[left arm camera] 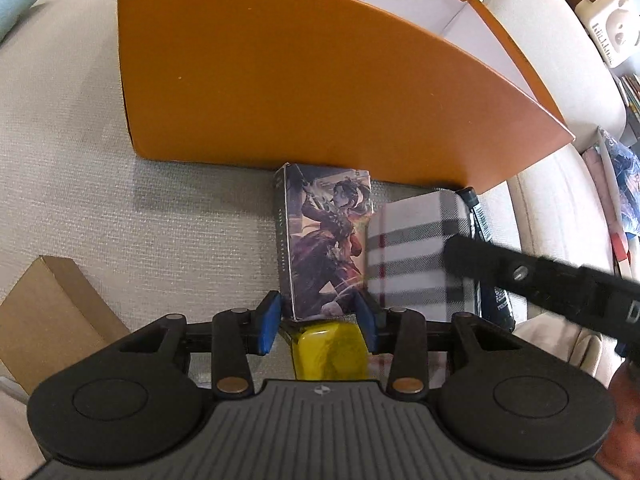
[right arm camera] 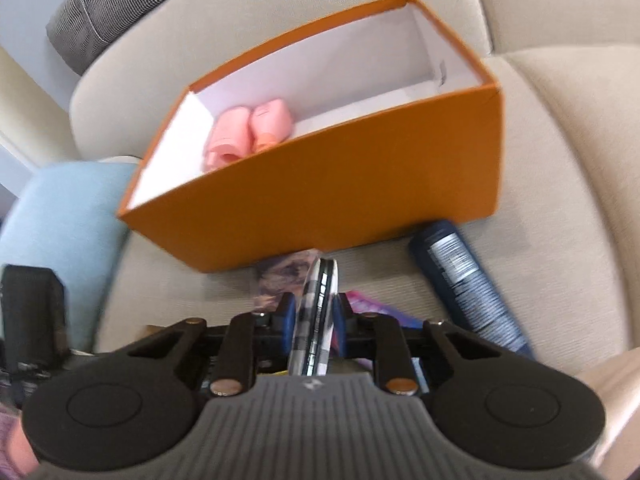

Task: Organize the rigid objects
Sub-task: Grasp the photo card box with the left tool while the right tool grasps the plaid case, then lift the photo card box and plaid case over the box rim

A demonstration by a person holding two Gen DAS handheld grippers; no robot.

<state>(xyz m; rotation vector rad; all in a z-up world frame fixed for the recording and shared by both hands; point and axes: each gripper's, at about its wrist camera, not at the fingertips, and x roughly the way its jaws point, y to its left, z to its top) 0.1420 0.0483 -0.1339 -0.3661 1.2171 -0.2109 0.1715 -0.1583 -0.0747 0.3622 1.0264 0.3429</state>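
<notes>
An orange box (left arm camera: 304, 92) with a white inside stands on the beige sofa; it also shows in the right wrist view (right arm camera: 340, 188), holding a pink object (right arm camera: 248, 132). My left gripper (left arm camera: 320, 316) is shut on an illustrated card box (left arm camera: 326, 240) that lies in front of the orange box. My right gripper (right arm camera: 314, 316) is shut on a plaid phone case (right arm camera: 316, 312), held edge-on and lifted; it also shows in the left wrist view (left arm camera: 416, 252). A dark blue bottle (right arm camera: 468, 284) lies to the right.
A yellow object (left arm camera: 330, 354) lies under my left gripper. A brown cardboard box (left arm camera: 48, 312) sits at the left. A light blue cushion (right arm camera: 60, 236) and a checked cushion (right arm camera: 112, 8) lie left of the orange box. A panda-print box (left arm camera: 604, 20) stands far right.
</notes>
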